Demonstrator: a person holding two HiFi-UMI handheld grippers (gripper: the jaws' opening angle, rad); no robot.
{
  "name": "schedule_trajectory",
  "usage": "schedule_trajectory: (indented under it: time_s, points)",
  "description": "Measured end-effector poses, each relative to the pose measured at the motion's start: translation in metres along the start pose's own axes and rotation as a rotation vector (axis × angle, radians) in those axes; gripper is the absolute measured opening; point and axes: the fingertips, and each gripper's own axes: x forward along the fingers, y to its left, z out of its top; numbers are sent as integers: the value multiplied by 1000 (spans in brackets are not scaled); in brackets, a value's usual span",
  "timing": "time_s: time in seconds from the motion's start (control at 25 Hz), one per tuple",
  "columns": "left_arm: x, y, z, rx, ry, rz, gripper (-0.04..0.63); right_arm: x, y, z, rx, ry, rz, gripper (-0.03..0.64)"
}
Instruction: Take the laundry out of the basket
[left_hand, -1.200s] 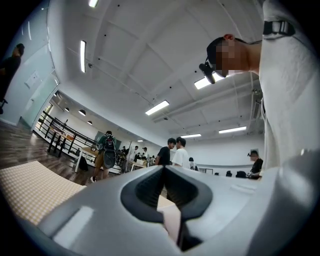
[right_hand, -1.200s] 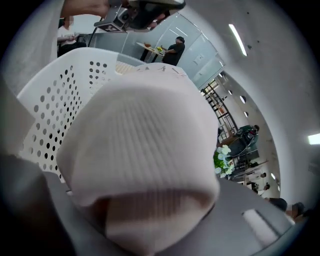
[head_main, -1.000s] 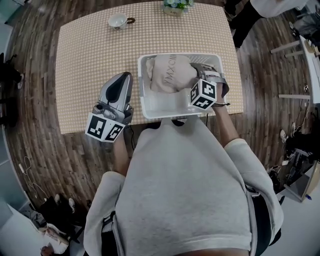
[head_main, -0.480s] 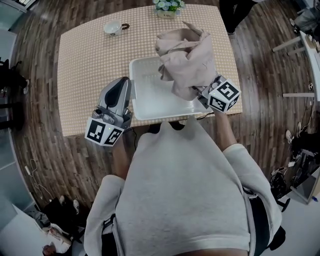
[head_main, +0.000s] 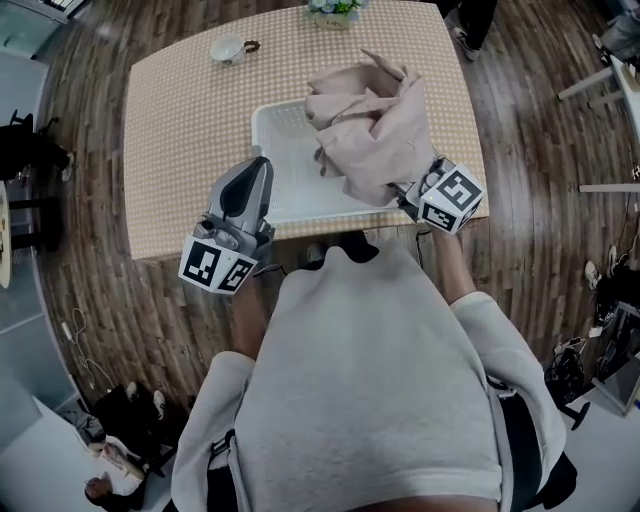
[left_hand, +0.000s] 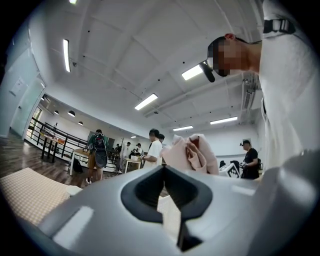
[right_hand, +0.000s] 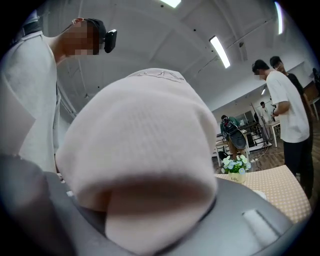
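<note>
The pale pink garment (head_main: 368, 128) hangs in a bunch above the right half of the white basket (head_main: 285, 160), clear of its floor. My right gripper (head_main: 404, 194) is shut on the garment's lower folds, its marker cube beside the basket's near right corner. In the right gripper view the cloth (right_hand: 145, 150) fills the space between the jaws and hides them. My left gripper (head_main: 256, 170) is shut and holds nothing, its tips by the basket's left wall. The left gripper view shows the closed jaws of my left gripper (left_hand: 164, 172) with the raised garment (left_hand: 192, 152) beyond.
The basket stands on a checked table (head_main: 180, 130) near its front edge. A white cup (head_main: 228, 47) sits at the far left and a small flower pot (head_main: 333, 12) at the far edge. Several people stand in the room behind.
The garment lay inside the basket a second ago; my right gripper has lifted it up out of the basket. The left gripper has barely moved.
</note>
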Motion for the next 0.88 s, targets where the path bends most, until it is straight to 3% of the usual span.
schedule_trajectory:
  time_s: [0.2,0.52,0.88]
  points:
    - [-17,-18,3,-3,-33,-40,11,-20,22,9,-13,-32,-36,143]
    - [-111,-54,12,12,-60,-65,11,-68,101,31,-50,-123,-115,143]
    - [-159,-122,15,-22,-72,-142,11,-111,193,0,-43,-82,-117,143]
